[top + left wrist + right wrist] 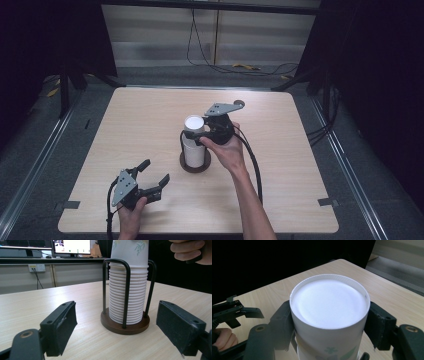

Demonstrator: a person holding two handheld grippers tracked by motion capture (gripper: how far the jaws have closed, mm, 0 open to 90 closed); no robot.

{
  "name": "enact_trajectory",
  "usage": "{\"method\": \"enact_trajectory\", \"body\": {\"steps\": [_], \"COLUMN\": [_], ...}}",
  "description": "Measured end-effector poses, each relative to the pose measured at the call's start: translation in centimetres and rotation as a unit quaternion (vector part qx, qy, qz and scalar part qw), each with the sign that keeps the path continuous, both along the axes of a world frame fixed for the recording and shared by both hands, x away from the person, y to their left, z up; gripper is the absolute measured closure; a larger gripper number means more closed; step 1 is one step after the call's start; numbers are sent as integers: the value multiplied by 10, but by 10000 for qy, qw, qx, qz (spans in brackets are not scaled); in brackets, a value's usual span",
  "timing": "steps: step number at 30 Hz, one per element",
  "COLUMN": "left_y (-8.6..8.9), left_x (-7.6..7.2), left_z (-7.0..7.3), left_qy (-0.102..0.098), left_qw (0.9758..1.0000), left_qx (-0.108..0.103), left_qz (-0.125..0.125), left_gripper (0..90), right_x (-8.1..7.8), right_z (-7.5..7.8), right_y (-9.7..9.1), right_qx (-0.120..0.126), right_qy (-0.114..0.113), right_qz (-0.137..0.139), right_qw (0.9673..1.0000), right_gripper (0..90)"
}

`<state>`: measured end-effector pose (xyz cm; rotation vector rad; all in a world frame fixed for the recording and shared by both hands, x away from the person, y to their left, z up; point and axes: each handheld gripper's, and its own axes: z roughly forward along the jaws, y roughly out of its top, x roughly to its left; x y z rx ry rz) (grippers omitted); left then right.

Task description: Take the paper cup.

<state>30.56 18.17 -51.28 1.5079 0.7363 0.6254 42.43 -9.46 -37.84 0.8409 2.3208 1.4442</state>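
A tall stack of upside-down white paper cups stands in a holder with a round brown base and black wire loops, at the middle of the wooden table. My right gripper comes in from the stack's right, and its pads press both sides of the top cup. My left gripper rests open near the table's front left, pointing at the stack with nothing between its jaws.
Bare tabletop lies all around the holder. Black cables trail on the floor beyond the far edge, and dark curtains stand on both sides. Monitors on a desk show far behind the stack in the left gripper view.
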Motion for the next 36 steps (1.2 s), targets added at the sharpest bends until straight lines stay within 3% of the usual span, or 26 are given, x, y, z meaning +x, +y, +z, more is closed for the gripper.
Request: {"method": "enact_trajectory", "body": {"steps": [12,36], "left_y": [0,0], "left_x": [0,0], "left_z": [0,0], "left_qy": [13,3], "left_qw": [10000,10000], "left_qx": [-2,-11], "left_qz": [-4,3], "left_gripper": [164,164], "right_x": [-2,-6], "right_z": [12,27], "right_y": [-3,-10], "right_qx": [164,617], "right_qy": [-216,-380], "right_qz": [-16,-45], "right_qw": [9996,9974], "right_gripper": [327,341]}}
